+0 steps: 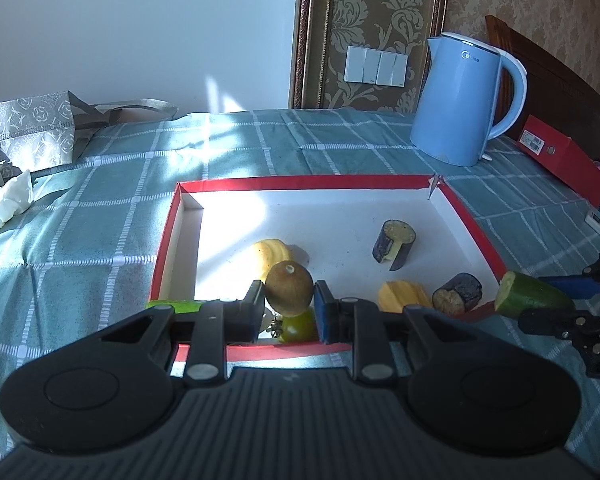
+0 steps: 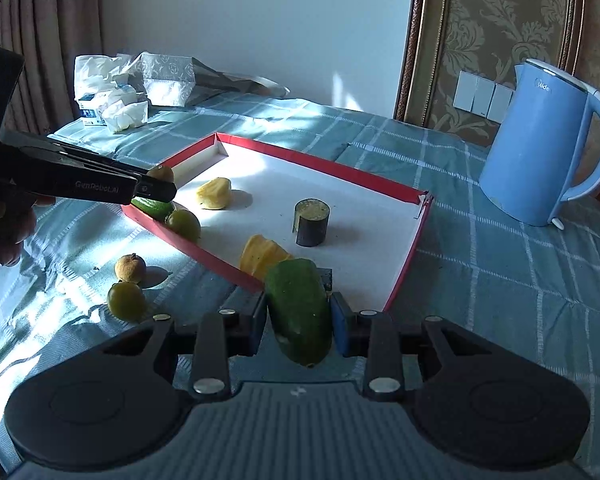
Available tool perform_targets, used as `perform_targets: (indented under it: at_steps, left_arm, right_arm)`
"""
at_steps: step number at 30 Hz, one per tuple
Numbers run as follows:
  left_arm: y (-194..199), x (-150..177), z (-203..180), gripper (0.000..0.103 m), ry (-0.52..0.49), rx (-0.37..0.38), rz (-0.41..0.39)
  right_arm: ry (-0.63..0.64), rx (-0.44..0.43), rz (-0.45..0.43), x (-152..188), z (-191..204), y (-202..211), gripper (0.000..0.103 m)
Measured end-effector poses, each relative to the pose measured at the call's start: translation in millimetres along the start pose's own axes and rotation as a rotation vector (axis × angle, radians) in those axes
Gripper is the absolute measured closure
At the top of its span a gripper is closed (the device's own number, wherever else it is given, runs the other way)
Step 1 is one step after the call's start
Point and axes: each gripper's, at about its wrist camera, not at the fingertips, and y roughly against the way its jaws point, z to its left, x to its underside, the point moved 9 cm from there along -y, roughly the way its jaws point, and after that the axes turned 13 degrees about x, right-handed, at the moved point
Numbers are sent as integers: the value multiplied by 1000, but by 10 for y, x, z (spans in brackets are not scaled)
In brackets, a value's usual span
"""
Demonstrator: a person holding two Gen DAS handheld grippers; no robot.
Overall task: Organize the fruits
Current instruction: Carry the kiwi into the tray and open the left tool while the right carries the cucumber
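A checked teal cloth covers the worktop (image 1: 100, 208), where a shallow red-rimmed cardboard tray (image 1: 476, 236) with a white floor holds ridged yellow pieces and dark cylindrical chunks. The right tool (image 2: 298, 316) is clenched on a smooth green cucumber piece (image 2: 300, 312), long axis pointing away over the tray's near corner. The left tool (image 1: 289, 300) grips a small round brown fruit (image 1: 289, 288), stem end up, above the tray's near edge.
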Motion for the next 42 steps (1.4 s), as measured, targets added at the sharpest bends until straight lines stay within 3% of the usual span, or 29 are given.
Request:
perform_targets:
  at_steps: [22,42]
  left_arm:
    - [-736,-218,-101,80,-38,1,52]
    - [-991,-169,-30,80,-31,-6,85]
  right_arm:
    - [-94,42,26,127,-366,65,70]
    - [-108,38,48,146,-388,-12,70]
